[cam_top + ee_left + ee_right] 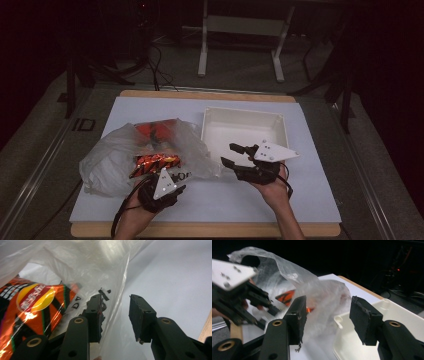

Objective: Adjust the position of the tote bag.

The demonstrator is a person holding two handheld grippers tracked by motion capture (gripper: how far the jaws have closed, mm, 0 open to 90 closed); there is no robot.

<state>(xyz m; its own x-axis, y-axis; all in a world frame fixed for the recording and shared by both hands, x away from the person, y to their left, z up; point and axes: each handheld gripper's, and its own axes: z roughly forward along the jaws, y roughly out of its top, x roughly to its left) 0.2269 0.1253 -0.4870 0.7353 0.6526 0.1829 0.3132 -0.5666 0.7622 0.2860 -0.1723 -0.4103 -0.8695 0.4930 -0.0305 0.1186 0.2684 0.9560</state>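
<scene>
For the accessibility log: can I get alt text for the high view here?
A person's left gripper sits at the mouth of a translucent plastic bag holding orange snack packets, on a white table mat. The right gripper, jaws open and empty, hovers at the near edge of an empty white tray beside the bag.

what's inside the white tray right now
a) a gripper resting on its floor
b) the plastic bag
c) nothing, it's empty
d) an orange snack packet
c: the white tray shows only bare floor in the high view; the orange snack packet lies in the plastic bag beside it.
</scene>
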